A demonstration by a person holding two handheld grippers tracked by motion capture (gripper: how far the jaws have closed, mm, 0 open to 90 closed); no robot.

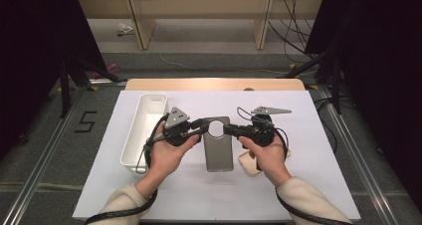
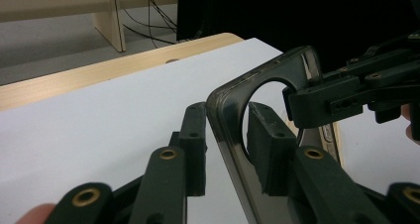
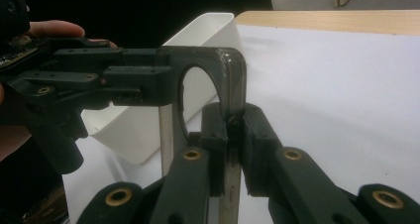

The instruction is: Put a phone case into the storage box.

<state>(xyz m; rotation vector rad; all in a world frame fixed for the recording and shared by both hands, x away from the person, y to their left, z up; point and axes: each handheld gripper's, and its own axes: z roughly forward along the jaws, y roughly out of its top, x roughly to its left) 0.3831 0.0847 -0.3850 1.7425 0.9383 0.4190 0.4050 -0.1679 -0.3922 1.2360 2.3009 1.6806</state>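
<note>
A smoky translucent plastic phone case with a round cutout (image 1: pixel 218 145) is pinched by the right gripper (image 3: pixel 233 130); the left gripper (image 2: pixel 225 149) straddles its edge, jaws slightly apart.

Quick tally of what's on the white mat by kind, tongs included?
Tongs: 2 (left tongs, right tongs)
Dark translucent phone case: 1, gripped by the right tongs, rim between the left tongs' jaws
White bin: 1
Beige item by the right hand, kind unclear: 1
Total: 5

Grey floor (image 1: pixel 209 41) — dark curtains (image 1: pixel 378 60) (cables)
</note>
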